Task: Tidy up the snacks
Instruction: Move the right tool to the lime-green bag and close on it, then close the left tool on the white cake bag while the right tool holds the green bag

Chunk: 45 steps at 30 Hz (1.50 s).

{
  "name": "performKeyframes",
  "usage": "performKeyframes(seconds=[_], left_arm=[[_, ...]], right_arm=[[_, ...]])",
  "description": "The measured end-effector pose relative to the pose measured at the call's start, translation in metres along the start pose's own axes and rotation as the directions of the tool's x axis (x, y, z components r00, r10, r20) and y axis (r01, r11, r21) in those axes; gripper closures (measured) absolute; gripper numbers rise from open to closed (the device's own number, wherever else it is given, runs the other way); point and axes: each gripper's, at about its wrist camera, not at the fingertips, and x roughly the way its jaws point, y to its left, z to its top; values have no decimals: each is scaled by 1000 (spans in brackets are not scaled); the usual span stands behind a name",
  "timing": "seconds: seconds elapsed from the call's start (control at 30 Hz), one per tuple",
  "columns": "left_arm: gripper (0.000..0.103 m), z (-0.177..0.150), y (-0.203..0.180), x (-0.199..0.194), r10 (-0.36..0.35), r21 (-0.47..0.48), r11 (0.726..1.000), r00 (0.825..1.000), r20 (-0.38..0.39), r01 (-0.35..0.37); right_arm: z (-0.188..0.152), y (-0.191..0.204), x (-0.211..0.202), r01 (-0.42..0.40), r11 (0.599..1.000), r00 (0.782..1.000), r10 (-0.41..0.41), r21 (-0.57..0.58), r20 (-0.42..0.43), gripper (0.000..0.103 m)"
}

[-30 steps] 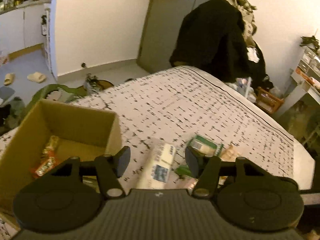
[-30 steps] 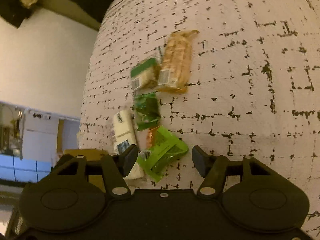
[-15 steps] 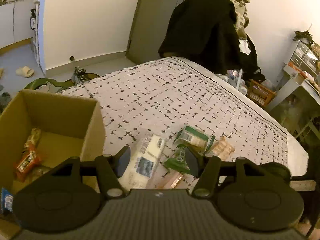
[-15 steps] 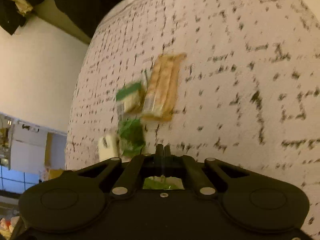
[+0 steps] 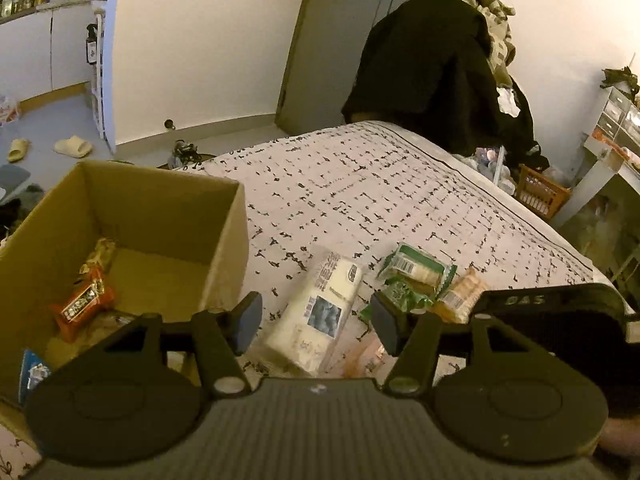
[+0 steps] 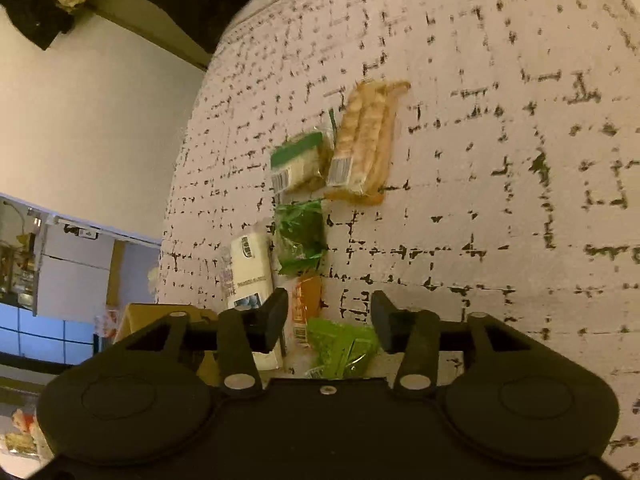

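Note:
Several snack packs lie on the patterned bed. A white pack (image 5: 320, 312) (image 6: 248, 264) lies just ahead of my open, empty left gripper (image 5: 316, 320). My right gripper (image 6: 330, 320) is open over a bright green pack (image 6: 344, 348) beside an orange pack (image 6: 306, 300). Farther out lie a dark green pack (image 6: 300, 236), a green-banded pack (image 6: 298, 164) (image 5: 416, 268) and a tan biscuit pack (image 6: 366, 140) (image 5: 460, 294). An open cardboard box (image 5: 160, 216) at left holds a red-orange snack (image 5: 82, 304) and others.
The bed (image 5: 380, 200) runs far ahead. A dark coat (image 5: 432, 64) hangs past its far end by a door. A desk (image 5: 612, 160) and a basket (image 5: 540, 196) stand at right. Slippers (image 5: 72, 146) lie on the floor at left.
My right gripper shut half a second ago and is now open again, with the bright green pack between its fingers. My left gripper drew back a little, showing more of the box.

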Motion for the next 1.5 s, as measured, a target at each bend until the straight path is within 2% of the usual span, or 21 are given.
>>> performKeyframes(seconds=[0.1,0.3,0.43,0.57,0.63,0.73,0.9,1.03,1.27,1.4,1.5], left_arm=[[46,2,0,0,-8,-16,1000,1000,-3,8],[46,17,8,-10,-31,-34,999,999,38,32],[46,31,14,-17,-64,-38,997,996,57,66],[46,35,21,-21,-69,-55,996,996,59,72],[46,36,25,-21,-64,-76,995,996,55,68],[46,34,29,-22,-54,-87,994,997,52,58],[46,33,29,-25,-63,-84,994,997,46,66],[46,29,17,-23,-84,-69,994,995,47,88],[46,12,-4,-5,-124,-38,992,992,3,124],[46,6,-9,13,-91,-20,996,996,-17,91],[51,2,-10,24,-44,-14,999,999,-28,43]], right_arm=[[-9,4,-2,-2,1000,1000,1,-24,-20,55],[-25,13,12,68,994,997,-71,-80,-37,55],[-33,29,25,150,973,988,-155,-176,-14,55],[-39,39,33,191,948,981,-194,-253,15,55],[-42,40,35,216,932,976,-212,-292,43,67],[-45,41,36,215,910,977,-206,-355,62,73],[-38,40,26,259,898,965,-227,-356,130,76],[-28,28,16,262,916,962,-224,-304,155,76],[-5,15,-5,255,939,950,-200,-232,238,76],[9,7,-14,247,948,946,-191,-202,262,76],[13,4,-17,235,953,948,-182,-190,260,76]])
